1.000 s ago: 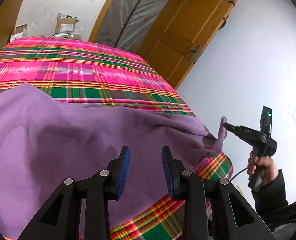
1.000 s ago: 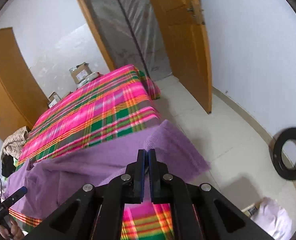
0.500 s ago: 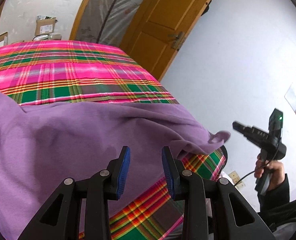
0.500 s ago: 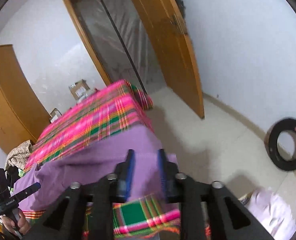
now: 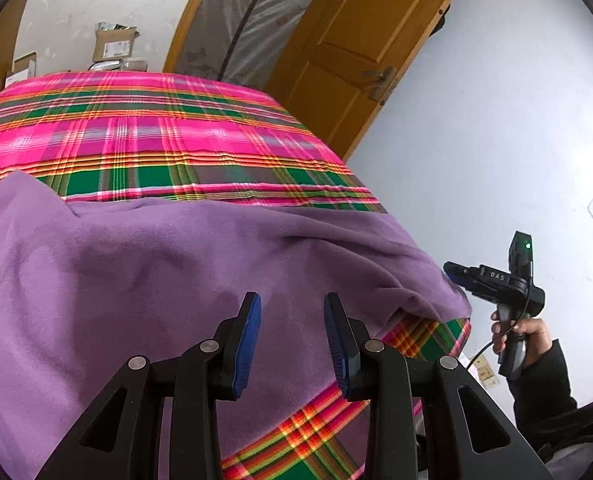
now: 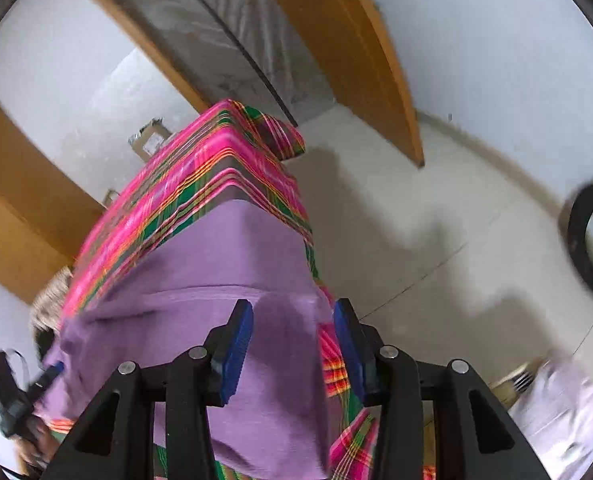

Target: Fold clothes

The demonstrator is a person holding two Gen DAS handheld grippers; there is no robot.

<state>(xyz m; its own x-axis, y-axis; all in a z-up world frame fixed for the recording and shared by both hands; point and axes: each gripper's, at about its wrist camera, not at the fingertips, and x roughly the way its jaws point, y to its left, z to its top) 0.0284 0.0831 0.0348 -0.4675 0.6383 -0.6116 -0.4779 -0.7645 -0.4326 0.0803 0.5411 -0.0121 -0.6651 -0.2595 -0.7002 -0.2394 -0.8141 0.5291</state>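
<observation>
Lying spread across the plaid bed [image 5: 184, 140], purple garment [image 5: 144, 280]: soft, limp, likely light. Left gripper [image 5: 292, 340] and right gripper [image 6: 293, 346] both released above it. Best pinched at a corner or hem.

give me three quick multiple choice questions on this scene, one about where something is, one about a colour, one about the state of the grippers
1. Where does the purple garment lie?
A. on the plaid bedspread
B. on the floor
C. in a cardboard box

2. What colour are the pads on the fingers of the left gripper?
A. red
B. blue
C. white

3. How does the right gripper stand?
A. shut on the garment
B. shut on nothing
C. open, holding nothing

Answers:
1. A, the garment is spread across the near end of the plaid bedspread.
2. B, both pads are blue on black fingers.
3. C, its fingers stand apart over the garment with an empty gap between them.
</observation>
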